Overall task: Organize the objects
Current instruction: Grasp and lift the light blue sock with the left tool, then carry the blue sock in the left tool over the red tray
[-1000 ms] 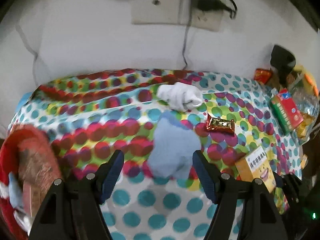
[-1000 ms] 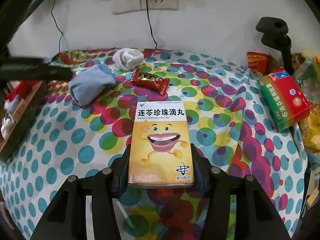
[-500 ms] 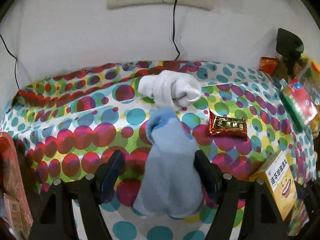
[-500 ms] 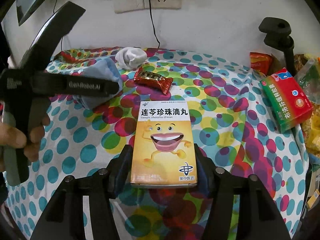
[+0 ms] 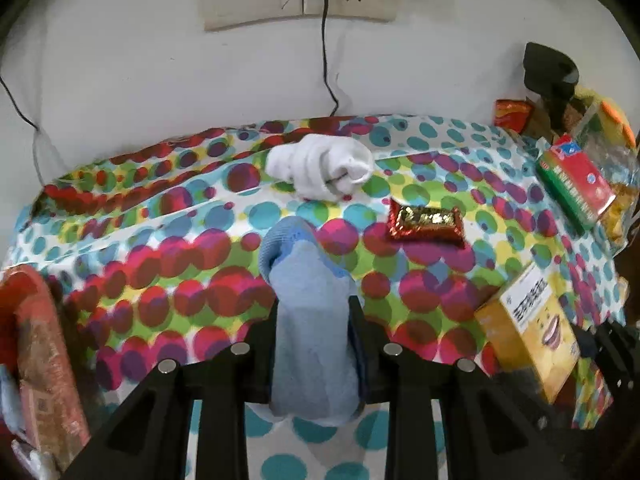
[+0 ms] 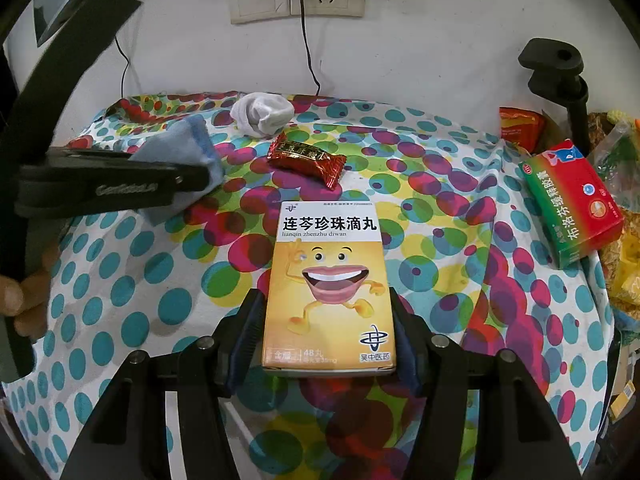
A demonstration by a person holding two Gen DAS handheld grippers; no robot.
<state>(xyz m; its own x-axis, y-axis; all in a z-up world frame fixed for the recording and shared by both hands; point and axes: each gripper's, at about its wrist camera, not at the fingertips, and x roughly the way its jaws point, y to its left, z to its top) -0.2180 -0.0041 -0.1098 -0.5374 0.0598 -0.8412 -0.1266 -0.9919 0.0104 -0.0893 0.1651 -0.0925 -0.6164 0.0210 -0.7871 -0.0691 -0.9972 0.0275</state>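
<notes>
My left gripper [image 5: 314, 336] is closing, its fingers pinching the blue sock [image 5: 310, 320] mid-worktop; my right gripper [image 6: 328, 340] clamps the yellow box [image 6: 330, 280] nearer me. Soft sock could slip or snag the cloth [image 5: 160, 288] when lifted.

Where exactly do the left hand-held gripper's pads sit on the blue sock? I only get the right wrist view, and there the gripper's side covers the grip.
Observer: In the left wrist view, the left hand-held gripper is closing with the blue sock between its pads, pinched at about mid-length.
Operator: Which end points forward?
Observer: The deeper-blue cuff end; it sticks out past the fingertips, toward the white sock.
Operator: Is there anything to its left to drop it in?
Observer: A red container sits at the table's left edge; its contents are too blurred to name.
</notes>
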